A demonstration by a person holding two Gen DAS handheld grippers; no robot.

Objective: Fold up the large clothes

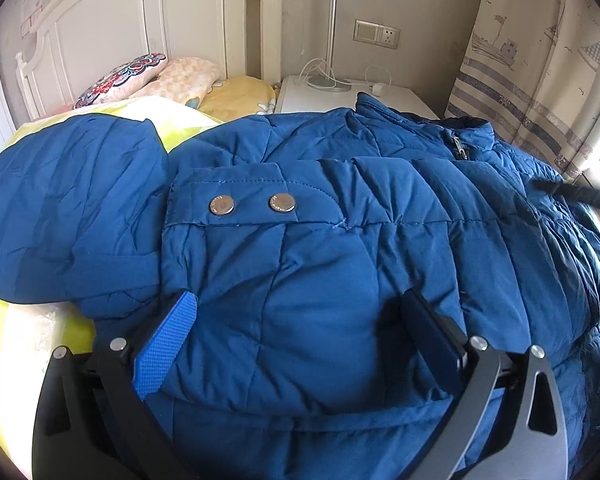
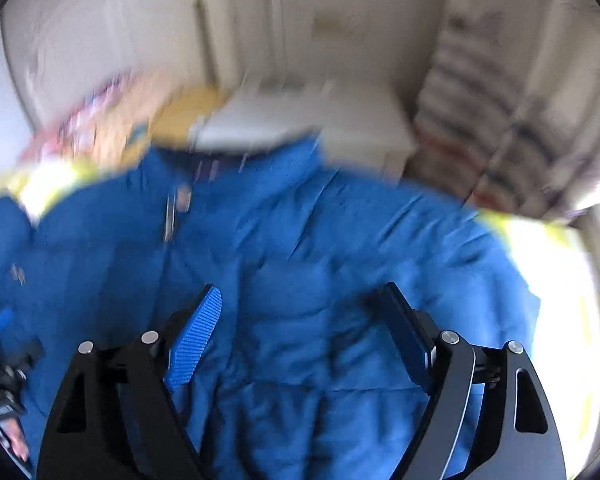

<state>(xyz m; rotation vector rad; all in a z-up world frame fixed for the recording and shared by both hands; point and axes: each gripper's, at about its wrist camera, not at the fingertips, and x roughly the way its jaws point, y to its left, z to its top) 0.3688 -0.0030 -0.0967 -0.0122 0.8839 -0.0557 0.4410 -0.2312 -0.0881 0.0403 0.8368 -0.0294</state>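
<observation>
1. The blue quilted puffer jacket [image 1: 340,208] lies spread over the yellow-green patterned bedspread [image 1: 180,120], its zipped collar towards the white bedside cabinet [image 1: 320,92] and its long axis running away from both tools towards the headboard.
2. The left gripper [image 1: 296,340] hovers with its jaws wide apart astride a puffed panel of the body, just below the flap with two silver snap buttons [image 1: 252,204]; its pads do not look pressed in, so I judge it holds nothing.
3. The right gripper [image 2: 300,340] is likewise spread open over the jacket's other side, nothing pinched (its view is badly smeared).
4. One sleeve lies flung out past the left tool's side, so I'd guess the left hand is nearer for folding it inward across the body.
</observation>
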